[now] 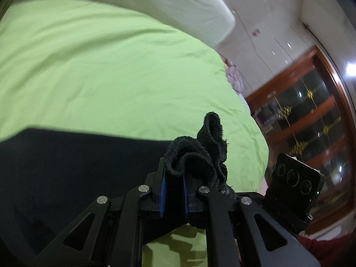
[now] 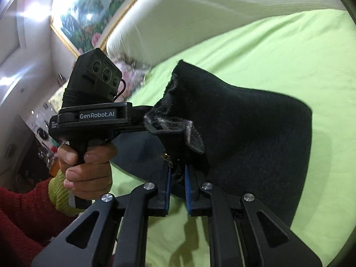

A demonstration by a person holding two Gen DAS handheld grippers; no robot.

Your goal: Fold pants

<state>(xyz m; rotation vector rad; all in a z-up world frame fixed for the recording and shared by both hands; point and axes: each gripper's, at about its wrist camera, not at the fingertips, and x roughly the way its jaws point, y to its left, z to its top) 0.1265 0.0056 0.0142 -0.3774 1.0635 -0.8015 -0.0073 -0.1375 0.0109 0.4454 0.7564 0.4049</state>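
Black pants [image 1: 66,166] lie partly on a green bedsheet [image 1: 111,66], and one end is lifted off it. My left gripper [image 1: 174,178] is shut on a bunched fleecy edge of the pants [image 1: 200,151], which sticks up past its blue pads [image 1: 163,191]. In the right wrist view my right gripper [image 2: 178,173] is shut on another bunch of the same edge, and the pants [image 2: 244,133] drape away to the right. The left gripper's body [image 2: 95,115] sits close on the left, held by a hand [image 2: 86,166], with its fingertips hidden behind the fabric. The two grippers are side by side.
A white padded headboard [image 1: 178,0] runs along the far side of the bed. A floral pillow [image 2: 131,71] lies at its corner below a framed painting [image 2: 89,17]. A dark wooden cabinet [image 1: 311,122] stands beyond the bed edge. A red sleeve [image 2: 22,211] is at lower left.
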